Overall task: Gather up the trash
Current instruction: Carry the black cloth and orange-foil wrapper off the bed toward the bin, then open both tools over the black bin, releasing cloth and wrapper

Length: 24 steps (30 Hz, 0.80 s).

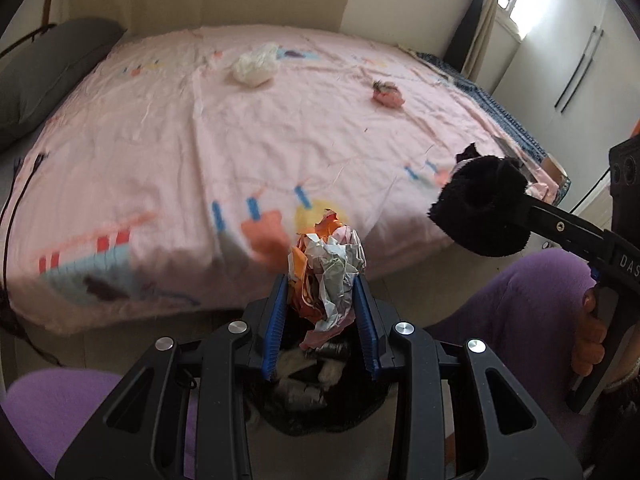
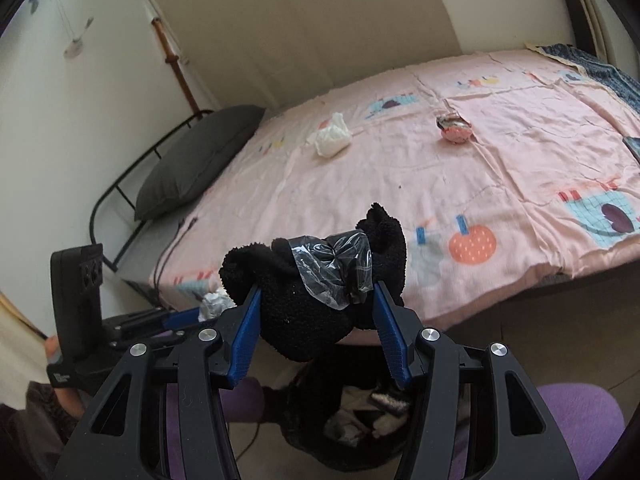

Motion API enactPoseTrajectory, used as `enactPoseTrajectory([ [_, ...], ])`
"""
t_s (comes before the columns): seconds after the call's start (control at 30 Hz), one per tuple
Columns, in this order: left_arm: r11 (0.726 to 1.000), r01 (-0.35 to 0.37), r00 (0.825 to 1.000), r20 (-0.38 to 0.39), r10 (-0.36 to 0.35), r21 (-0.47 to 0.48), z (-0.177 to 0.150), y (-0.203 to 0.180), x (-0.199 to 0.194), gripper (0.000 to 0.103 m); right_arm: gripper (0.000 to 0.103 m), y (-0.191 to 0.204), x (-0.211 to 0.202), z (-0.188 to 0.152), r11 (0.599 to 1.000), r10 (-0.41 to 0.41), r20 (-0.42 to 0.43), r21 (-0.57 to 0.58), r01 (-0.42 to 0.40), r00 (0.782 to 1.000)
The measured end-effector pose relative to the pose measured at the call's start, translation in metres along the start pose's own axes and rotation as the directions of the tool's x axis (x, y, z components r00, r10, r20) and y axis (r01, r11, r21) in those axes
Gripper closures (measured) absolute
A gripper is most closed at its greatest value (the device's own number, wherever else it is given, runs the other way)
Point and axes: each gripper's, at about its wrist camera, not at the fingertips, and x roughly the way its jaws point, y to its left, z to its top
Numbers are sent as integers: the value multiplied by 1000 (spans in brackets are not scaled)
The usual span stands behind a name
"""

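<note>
The left tongs (image 1: 322, 292) are clamped on a crumpled wad of wrappers (image 1: 328, 268), orange, white and pale pink, pinched between the two blue pads (image 1: 276, 320) and held in the air just off the near edge of the bed (image 1: 160, 140). Directly below them, on the floor, sits a dark trash bin (image 1: 320, 392) with black and white scraps already inside. The right tongs (image 2: 316, 312) are closed on a fuzzy black bundle (image 2: 304, 312) with a strip of clear crinkled plastic (image 2: 336, 268) wrapped across its top; it hangs above the same bin (image 2: 360, 412). Two pieces of trash lie on the pink patterned sheet, well apart from both tongs: a white crumpled tissue (image 1: 256, 65) toward the far side and a small pink wrapper ball (image 1: 387, 94) to its right. A grey pillow (image 2: 196, 160) rests at the head of the bed.
</note>
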Motion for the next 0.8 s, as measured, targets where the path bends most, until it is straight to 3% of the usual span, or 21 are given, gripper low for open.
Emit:
enactPoseTrajectory([
  [0.13, 999, 11, 997, -70, -14, -42, -13, 12, -2, 69, 53, 3, 8, -15, 999, -43, -70, 23, 45, 997],
  [0.33, 998, 11, 978, -209, -23, -60, -27, 14, 13, 69, 53, 5, 33, -37, 994, -94, -203, 39, 104, 975],
  [0.63, 1000, -1, 924, -382, 10, 23, -38, -3, 54, 69, 53, -10, 79, -58, 978, -136, -382, 97, 186, 914],
  [0.8, 1000, -10, 889, -457, 8, -1, -48, -3, 79, 69, 53, -21, 104, -71, 962, -172, -436, 117, 245, 883],
])
